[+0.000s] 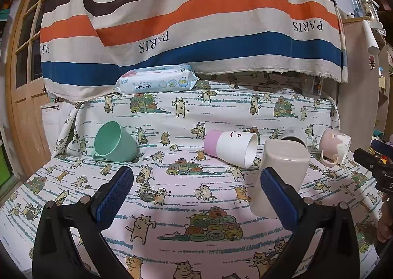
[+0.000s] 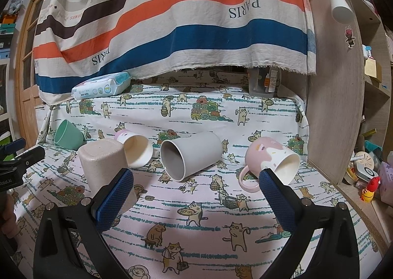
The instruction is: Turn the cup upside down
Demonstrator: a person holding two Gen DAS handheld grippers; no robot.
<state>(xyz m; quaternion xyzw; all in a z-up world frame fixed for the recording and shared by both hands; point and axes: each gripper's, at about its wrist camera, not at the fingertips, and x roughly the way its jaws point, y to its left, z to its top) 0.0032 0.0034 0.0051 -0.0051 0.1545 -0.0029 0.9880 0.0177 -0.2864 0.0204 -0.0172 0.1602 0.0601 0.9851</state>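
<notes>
From the left wrist, the left hand-held gripper (image 1: 196, 195) is spread wide and empty above the cat-print surface (image 1: 172, 205); the beige cup (image 1: 282, 175) stands upside down just behind its right finger, with a green cup (image 1: 115, 142) lying far left. From the right wrist, the right hand-held gripper (image 2: 196, 195) is likewise released; the beige cup (image 2: 103, 166) sits at near left, beside a gray cup (image 2: 191, 156) on its side.

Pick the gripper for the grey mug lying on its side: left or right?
Right, probably. The grey mug lies straight ahead of the open right gripper; from the open left gripper it's mostly hidden behind the inverted beige cup.
</notes>
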